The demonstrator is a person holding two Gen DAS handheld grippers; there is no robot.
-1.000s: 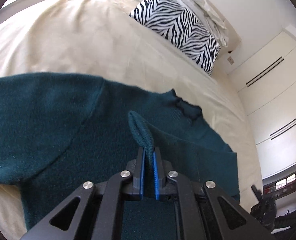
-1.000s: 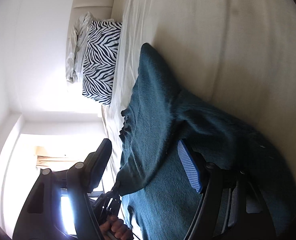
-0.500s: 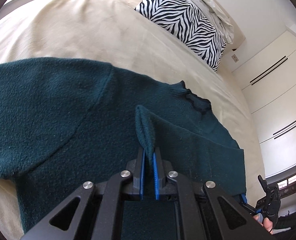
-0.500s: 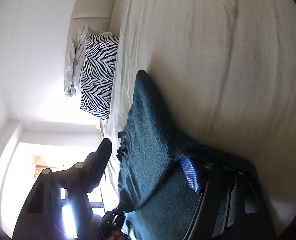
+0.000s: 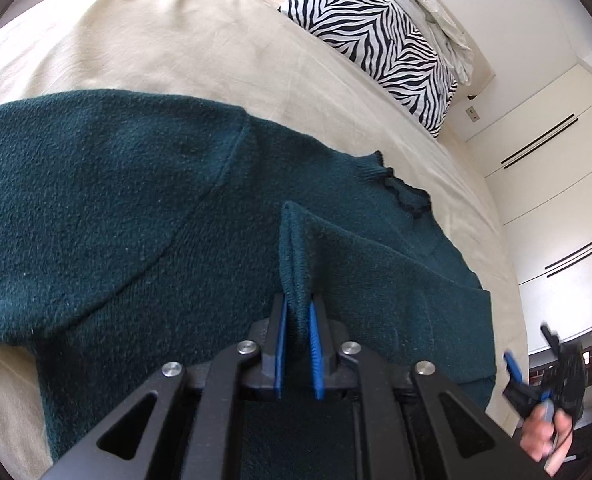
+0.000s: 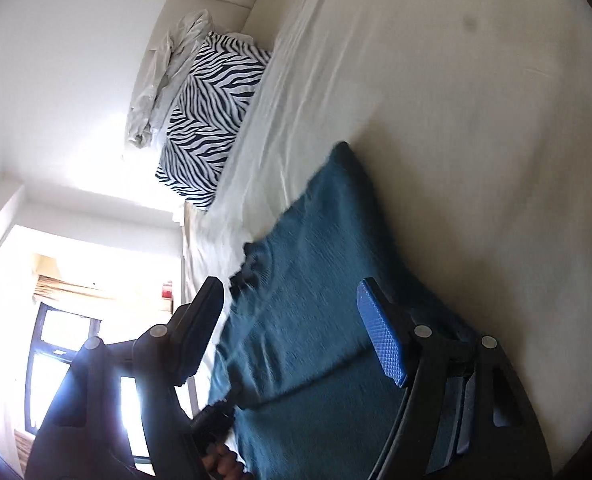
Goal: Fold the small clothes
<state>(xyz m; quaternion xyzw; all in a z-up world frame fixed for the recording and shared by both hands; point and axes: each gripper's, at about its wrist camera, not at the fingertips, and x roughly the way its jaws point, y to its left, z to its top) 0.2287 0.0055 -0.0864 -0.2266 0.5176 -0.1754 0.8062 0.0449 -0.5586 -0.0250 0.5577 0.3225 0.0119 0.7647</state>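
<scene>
A dark teal knit sweater [image 5: 136, 208] lies spread on a cream bed, one sleeve out to the left and its collar [image 5: 403, 196] to the right. My left gripper [image 5: 297, 320] is shut on a folded ridge of the sweater's knit edge, held up between the blue pads. My right gripper [image 6: 292, 312] is open and empty, its fingers apart above the sweater [image 6: 307, 280]; it also shows at the lower right of the left wrist view [image 5: 535, 380], beyond the sweater's right edge.
A zebra-striped pillow [image 5: 375, 32] and a crumpled white cloth [image 5: 435, 12] lie at the head of the bed. The cream bedsheet [image 5: 156, 32] stretches beyond the sweater. White wardrobe doors [image 5: 555, 200] stand to the right. A bright window [image 6: 68, 320] is beside the bed.
My right gripper has let go of the sweater and drawn back off it, jaws open. My left gripper keeps its hold and has carried the pinched fold forward over the sweater body.
</scene>
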